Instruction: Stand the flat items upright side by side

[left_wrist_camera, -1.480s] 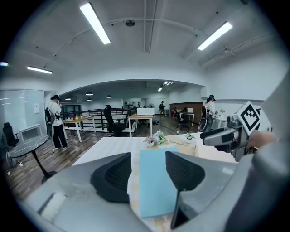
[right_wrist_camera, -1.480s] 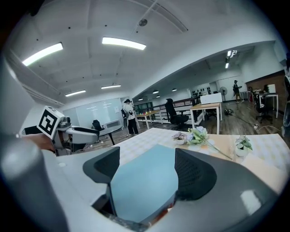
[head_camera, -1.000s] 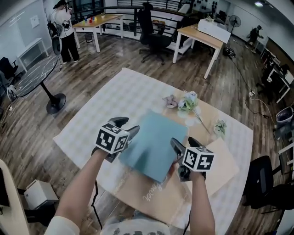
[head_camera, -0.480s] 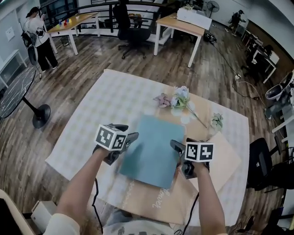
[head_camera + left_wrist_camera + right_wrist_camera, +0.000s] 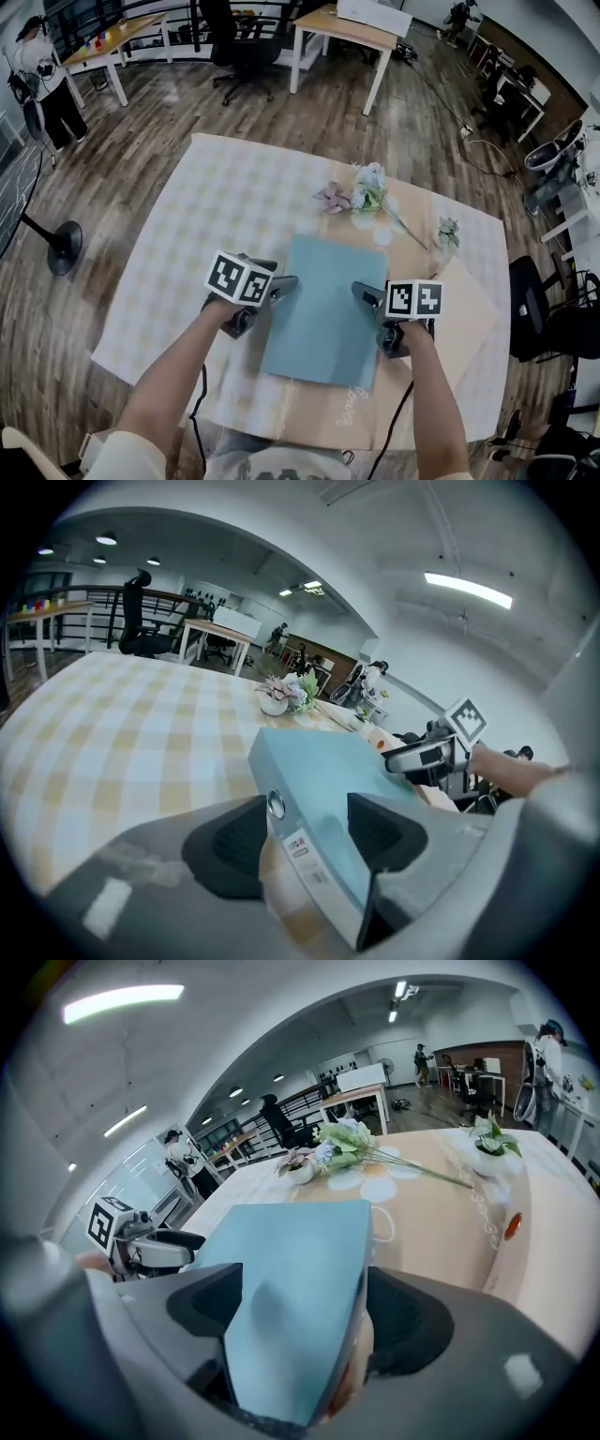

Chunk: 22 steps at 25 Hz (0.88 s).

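On the checked tablecloth (image 5: pixel 178 234), the head view showed the blue binder (image 5: pixel 323 314) lying flat, with the left gripper (image 5: pixel 284 284) at its left edge and the right gripper (image 5: pixel 364 294) at its right edge. Left gripper view: the jaws were opening, with the binder's labelled spine between the pads. Right gripper view: the jaws stood wide and were opening, with the binder's opposite edge between them and the flowers (image 5: pixel 342 1147) beyond.

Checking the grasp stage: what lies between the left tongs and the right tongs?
The light blue binder, shown in the head view. The left tongs and right tongs straddle its opposite edges, binder between each pair of jaws, which are opening.
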Tool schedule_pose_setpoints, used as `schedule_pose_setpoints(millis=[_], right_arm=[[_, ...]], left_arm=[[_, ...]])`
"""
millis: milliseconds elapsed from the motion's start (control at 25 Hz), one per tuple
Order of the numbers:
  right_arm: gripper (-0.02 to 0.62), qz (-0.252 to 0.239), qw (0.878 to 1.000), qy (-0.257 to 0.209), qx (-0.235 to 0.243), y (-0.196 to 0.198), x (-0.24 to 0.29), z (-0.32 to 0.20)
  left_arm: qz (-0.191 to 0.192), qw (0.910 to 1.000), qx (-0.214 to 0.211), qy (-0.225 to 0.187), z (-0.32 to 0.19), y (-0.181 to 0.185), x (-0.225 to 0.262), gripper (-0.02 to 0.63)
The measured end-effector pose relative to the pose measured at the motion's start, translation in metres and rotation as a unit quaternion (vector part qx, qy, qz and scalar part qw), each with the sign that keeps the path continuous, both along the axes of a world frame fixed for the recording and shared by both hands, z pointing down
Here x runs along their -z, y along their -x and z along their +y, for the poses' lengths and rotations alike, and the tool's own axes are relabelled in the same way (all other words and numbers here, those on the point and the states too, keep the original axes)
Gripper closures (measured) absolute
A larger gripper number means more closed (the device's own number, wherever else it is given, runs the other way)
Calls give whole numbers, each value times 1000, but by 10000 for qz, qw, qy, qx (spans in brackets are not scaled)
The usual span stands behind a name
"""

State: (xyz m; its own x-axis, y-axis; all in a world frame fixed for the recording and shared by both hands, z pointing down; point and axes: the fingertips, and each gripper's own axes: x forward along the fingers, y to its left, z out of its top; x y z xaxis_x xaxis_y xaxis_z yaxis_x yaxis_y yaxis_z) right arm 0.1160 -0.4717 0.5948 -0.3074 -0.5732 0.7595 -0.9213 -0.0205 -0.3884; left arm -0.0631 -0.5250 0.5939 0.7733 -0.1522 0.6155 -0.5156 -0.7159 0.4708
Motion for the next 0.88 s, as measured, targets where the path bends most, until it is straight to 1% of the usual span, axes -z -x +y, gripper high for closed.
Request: schedule_pose_setpoints(millis=[120, 240, 320, 480, 640, 760, 880], right_arm=[[177, -161, 9997, 52, -191, -3, -4, -2], [167, -285, 9990, 92, -336, 0, -7, -7], [167, -351, 9984, 137, -419, 0, -11, -9], [167, -297, 9982, 310, -429, 0, -19, -9], [167, -195, 9983, 349, -426, 2, -25, -9], [176, -163, 9985, 250, -452, 2, -26, -11], [178, -87, 9988, 112, -463, 4, -21, -9]], left_arm=[[-15, 9997, -217, 82, 2, -9, -5, 324], [55, 9993, -327, 169, -1, -11, -8, 324], [130, 9988, -367, 299, -3, -14, -11, 324], [328, 9968, -294, 667, -2, -15, -15, 333], [478, 9948, -130, 890, -5, -19, -19, 336], [473, 9947, -1, 912, -8, -20, -21, 341], [405, 9956, -9, 842, -4, -17, -16, 344]])
